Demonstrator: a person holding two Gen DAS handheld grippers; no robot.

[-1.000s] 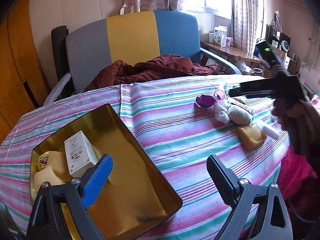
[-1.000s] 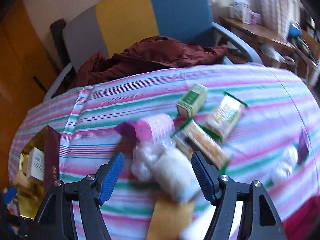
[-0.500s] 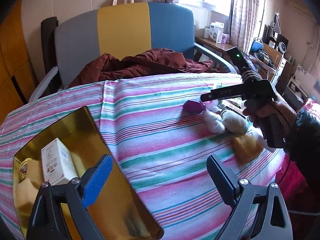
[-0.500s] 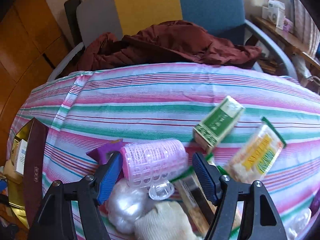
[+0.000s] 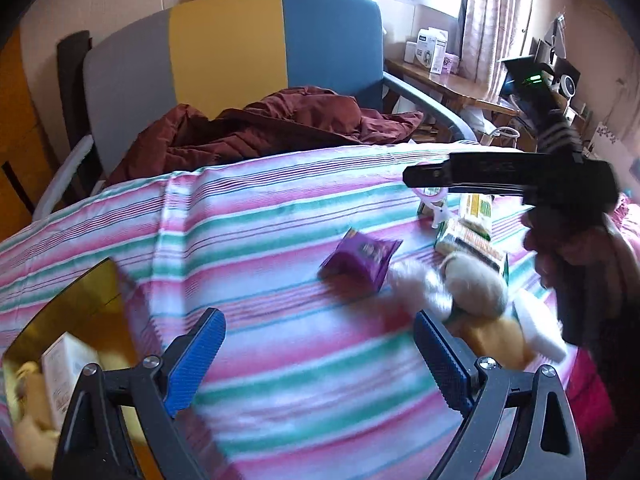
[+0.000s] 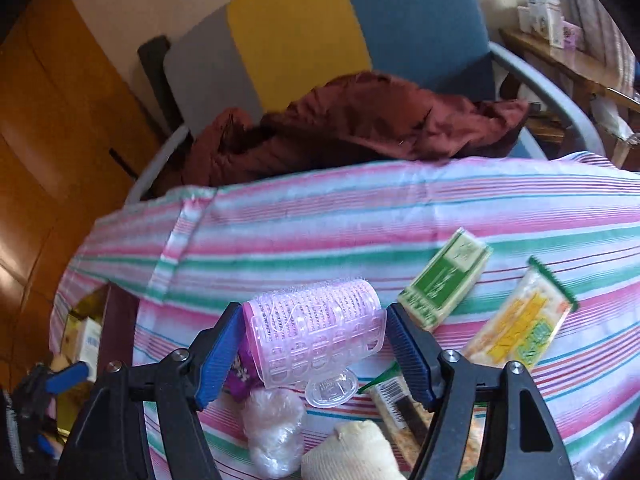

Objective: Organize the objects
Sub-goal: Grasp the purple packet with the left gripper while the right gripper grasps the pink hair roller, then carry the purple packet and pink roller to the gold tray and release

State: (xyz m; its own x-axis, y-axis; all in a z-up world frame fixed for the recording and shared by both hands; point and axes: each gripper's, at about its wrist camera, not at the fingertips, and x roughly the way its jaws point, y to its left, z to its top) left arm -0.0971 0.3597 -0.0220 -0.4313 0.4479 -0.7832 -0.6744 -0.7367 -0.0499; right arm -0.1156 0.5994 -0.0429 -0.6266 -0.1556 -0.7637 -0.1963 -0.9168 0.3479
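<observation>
- Your table (image 6: 320, 224), under its striped cloth, carries a loose pile at the near right; the gold tin (image 5: 72, 312) at the near left already has a white box in it and looks like the place for the rest.
- Your left tongs (image 5: 316, 360) stand wide with nothing between them, over bare cloth between the tin and the pile.
- Your right tongs (image 6: 314, 344) straddle the pink hair roller (image 6: 316, 332), one pad at each end. Whether the pads press yet, you cannot tell from this view.
- The roller lies on its side at the near edge of the pile, just beside a purple packet (image 5: 360, 258) and a clear clip (image 6: 331, 390), with the green box (image 6: 444, 280) to its right.
- Expect it to be very light, a hollow plastic cage with a fuzzy grippy skin: no slip, but it may flex or crack under a hard squeeze.
- Take it end to end, across the stiffer rims, and close gently.
- Mind the clip below it; it may snag on the fuzz and lift too.
</observation>
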